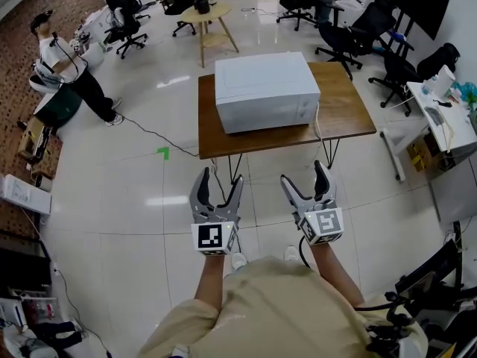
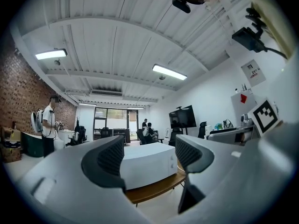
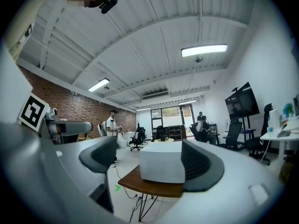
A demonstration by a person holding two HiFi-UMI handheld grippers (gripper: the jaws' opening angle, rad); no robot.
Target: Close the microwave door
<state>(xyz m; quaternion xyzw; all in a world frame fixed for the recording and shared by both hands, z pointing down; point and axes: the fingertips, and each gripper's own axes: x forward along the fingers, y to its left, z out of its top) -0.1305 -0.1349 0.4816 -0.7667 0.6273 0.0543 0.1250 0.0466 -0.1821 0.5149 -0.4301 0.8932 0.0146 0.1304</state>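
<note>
A wide white floor (image 1: 134,200) of shiny tiles is seen from above. Office chairs (image 1: 127,17) are parked along its far edge. A person (image 1: 63,69) in a white top and dark trousers is seen standing at the far left.

A brown wooden table (image 1: 350,114) on thin dark legs is set near the middle of the floor. The microwave (image 1: 264,89), a white box, is placed on the table, nearer its left side than its right. It is seen as a closed box from all three views. Small round knobs are shown on one end of it in the left gripper view. A white cable (image 1: 319,125) is hung down the table edge just beside it.

The tan shirt (image 1: 276,312) of the person holding the tools is seen at the bottom of the head view.

The left gripper (image 1: 220,177) and the right gripper (image 1: 303,174) are held side by side over the floor, well apart from the table. Both are pointed toward the microwave. The jaws of the left gripper are spread apart, and so are the jaws of the right gripper. In each gripper view the far-off microwave is framed in the gap between the dark pads, and it is touched by neither.

A small green mark (image 1: 163,153) is stuck to the floor left of the table.
</note>
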